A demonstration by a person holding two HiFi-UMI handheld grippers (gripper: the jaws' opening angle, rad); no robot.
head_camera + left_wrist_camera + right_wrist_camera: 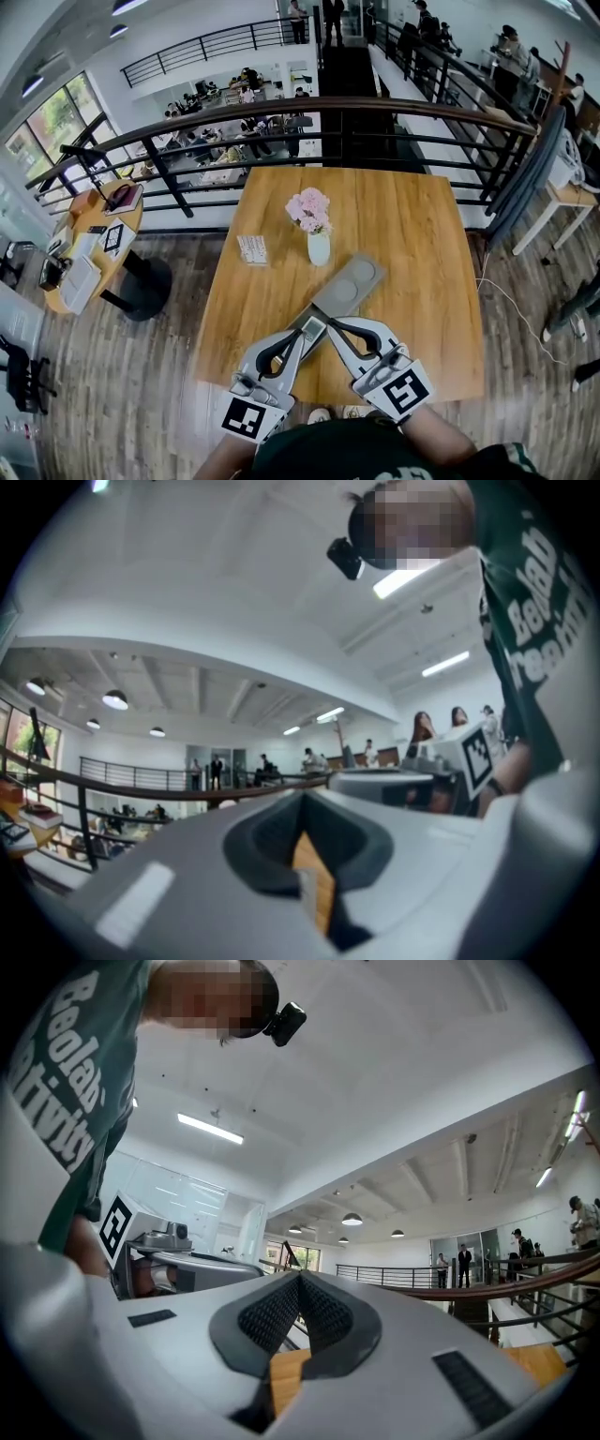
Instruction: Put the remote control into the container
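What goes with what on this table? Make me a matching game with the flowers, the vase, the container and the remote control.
Things:
1. flowers
2. vase
3. container
4. remote control

Colour or place:
A. grey
B. pink
C. white
D. at the tips of the left gripper and the right gripper

Pairs: 1-B, 2-C, 3-A, 4-D

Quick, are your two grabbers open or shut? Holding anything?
Left gripper: shut, nothing seen between its jaws.
Right gripper: shut, nothing seen between its jaws.
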